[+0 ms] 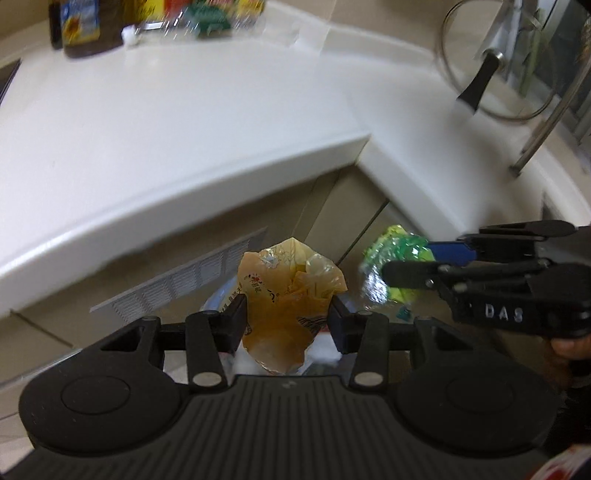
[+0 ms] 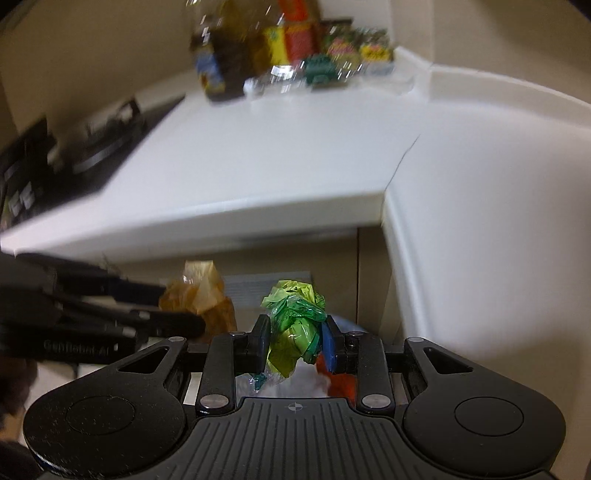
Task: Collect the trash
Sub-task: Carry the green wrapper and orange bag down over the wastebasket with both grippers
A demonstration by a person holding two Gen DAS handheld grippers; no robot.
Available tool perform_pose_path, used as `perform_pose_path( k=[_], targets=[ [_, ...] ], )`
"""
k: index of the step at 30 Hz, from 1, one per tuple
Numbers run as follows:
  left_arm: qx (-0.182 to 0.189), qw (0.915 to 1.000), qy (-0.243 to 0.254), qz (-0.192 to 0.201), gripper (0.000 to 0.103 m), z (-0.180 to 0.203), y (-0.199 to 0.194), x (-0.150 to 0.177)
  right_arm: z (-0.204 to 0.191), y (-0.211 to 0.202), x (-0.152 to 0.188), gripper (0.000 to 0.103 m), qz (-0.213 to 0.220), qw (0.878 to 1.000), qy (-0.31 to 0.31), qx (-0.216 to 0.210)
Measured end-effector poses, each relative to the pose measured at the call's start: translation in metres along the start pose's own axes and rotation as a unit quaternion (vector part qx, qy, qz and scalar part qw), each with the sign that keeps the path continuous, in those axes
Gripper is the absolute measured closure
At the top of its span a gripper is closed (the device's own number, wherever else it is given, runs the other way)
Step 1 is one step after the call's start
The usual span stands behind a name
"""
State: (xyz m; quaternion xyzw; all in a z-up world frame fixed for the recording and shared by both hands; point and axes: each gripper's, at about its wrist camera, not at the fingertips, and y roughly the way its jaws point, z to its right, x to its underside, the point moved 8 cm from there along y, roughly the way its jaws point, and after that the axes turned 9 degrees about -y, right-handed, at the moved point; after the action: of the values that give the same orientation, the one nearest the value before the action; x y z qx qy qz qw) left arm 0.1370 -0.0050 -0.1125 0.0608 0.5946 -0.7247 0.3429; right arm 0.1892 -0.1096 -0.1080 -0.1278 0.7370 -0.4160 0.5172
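Note:
My left gripper [image 1: 287, 317] is shut on a crumpled orange-brown wrapper [image 1: 288, 295] and holds it in the air below the white counter's edge. My right gripper [image 2: 295, 339] is shut on a crumpled green and yellow wrapper [image 2: 295, 325]. The two grippers are side by side. The right gripper [image 1: 406, 260] with the green wrapper [image 1: 380, 258] shows at the right of the left wrist view. The left gripper [image 2: 177, 310] with the orange wrapper [image 2: 203, 291] shows at the left of the right wrist view. Below both wrappers I see white and red stuff [image 2: 332, 384], partly hidden.
A white L-shaped counter [image 1: 184, 129] runs above and behind. Bottles and packets [image 1: 81, 26] stand at its far end. A glass pot lid [image 1: 491, 66] leans at the right. A black stove [image 2: 74, 155] sits on the left. A cabinet with a vent grille [image 1: 192, 277] is below.

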Motion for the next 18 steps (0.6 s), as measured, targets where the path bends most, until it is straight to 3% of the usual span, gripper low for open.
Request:
perform_pose_path(
  k=[7, 18],
  targets=[
    [-0.014, 0.9992, -0.008, -0.037, 0.062, -0.014, 0.028, 0.018, -0.012, 0.040, 0.028, 0.074, -0.057, 0.997, -0.042, 0.018],
    [-0.022, 0.9973, -0.019, -0.068, 0.062, -0.025, 0.054, 0.031, -0.016, 0.077, 0.051, 0.074, -0.102, 0.991, -0.081, 0.036]
  ],
)
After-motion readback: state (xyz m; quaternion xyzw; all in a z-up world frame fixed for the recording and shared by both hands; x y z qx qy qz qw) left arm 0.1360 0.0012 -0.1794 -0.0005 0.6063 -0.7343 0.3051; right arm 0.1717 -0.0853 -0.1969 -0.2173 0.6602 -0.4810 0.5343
